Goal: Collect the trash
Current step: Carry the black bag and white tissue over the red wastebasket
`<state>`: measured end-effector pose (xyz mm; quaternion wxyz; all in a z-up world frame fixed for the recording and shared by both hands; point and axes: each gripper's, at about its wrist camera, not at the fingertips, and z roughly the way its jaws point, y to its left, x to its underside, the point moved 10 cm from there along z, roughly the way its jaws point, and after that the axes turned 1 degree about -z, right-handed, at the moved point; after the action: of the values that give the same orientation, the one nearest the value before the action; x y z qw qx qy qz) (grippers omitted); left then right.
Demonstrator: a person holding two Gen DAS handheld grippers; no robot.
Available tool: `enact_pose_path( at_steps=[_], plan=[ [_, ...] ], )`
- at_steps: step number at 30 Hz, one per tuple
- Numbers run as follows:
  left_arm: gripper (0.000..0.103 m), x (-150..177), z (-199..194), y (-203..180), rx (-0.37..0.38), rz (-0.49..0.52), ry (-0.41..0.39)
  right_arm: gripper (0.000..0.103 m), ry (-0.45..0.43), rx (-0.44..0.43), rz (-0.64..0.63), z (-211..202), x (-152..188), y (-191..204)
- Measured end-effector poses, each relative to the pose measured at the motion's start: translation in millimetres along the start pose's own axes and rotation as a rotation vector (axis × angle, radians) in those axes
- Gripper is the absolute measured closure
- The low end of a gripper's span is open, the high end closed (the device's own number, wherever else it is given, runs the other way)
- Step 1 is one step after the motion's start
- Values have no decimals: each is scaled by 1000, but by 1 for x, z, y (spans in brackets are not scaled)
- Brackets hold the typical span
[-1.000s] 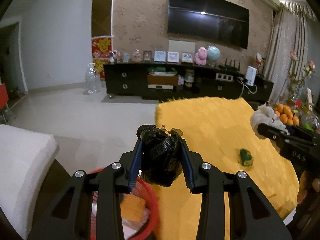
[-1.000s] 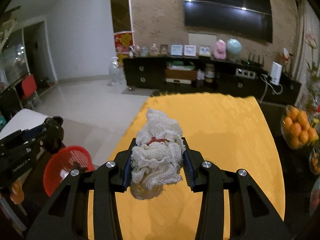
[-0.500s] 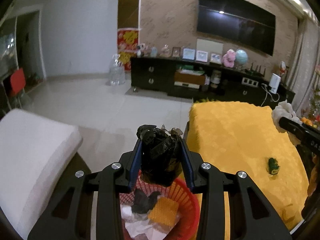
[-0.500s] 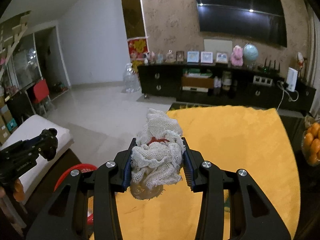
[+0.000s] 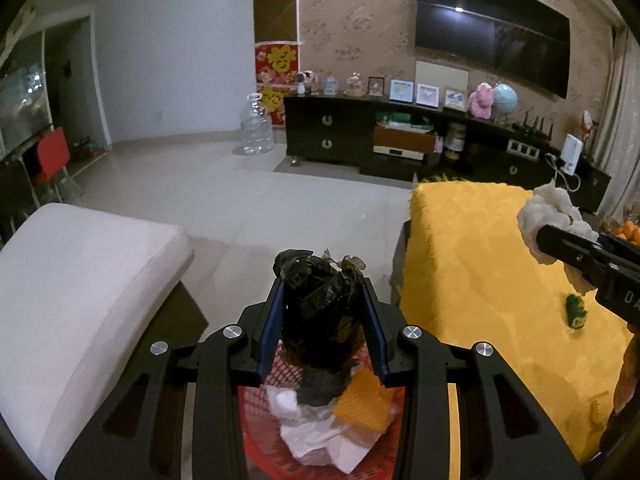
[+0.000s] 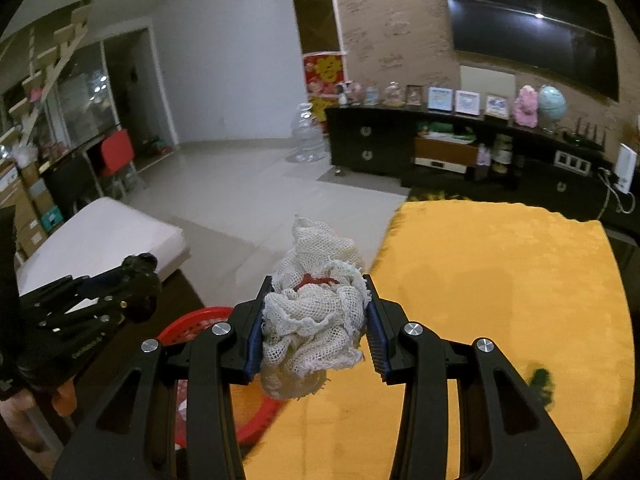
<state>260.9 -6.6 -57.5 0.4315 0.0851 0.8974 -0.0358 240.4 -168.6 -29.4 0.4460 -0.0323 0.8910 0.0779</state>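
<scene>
While clamped between blue-padded fingers (image 5: 276, 328), crumpled black plastic bag (image 5: 320, 312) held by left gripper (image 5: 324, 328) directly above red mesh basket (image 5: 372, 464). Bag bulging above the fingertips and hanging below them toward basket contents: white paper wads (image 5: 316, 436), orange mesh piece (image 5: 362, 400), dark scrap just under the bag. Basket positioned on floor between white cushion (image 5: 80, 280) and yellow-covered table (image 5: 480, 280).

Right gripper (image 6: 316, 328) closed on white mesh wad (image 6: 316, 320), a red item partly visible within its folds. Wad held above near-left corner region of the table, beside the basket rim (image 6: 192, 320) at lower left of right wrist view. Left gripper body visible at left edge of that view, black bag at its tip.

Small green object (image 5: 574, 312) resting on the yellow cover, well apart from both grippers; identity cannot be determined. Oranges (image 5: 628, 232) at far right table edge. Dark TV cabinet (image 5: 400, 140) and wall-mounted screen (image 5: 492, 40) in background.
</scene>
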Motion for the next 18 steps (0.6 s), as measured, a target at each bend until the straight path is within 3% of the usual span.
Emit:
enact_pose_path(
  at_steps=[11, 18],
  plan=[
    [67, 10, 4, 26, -40, -24, 28, 62, 56, -59, -53, 26, 11, 41],
    [67, 15, 5, 32, -54, -18, 40, 62, 72, -67, -56, 32, 14, 43]
  ],
)
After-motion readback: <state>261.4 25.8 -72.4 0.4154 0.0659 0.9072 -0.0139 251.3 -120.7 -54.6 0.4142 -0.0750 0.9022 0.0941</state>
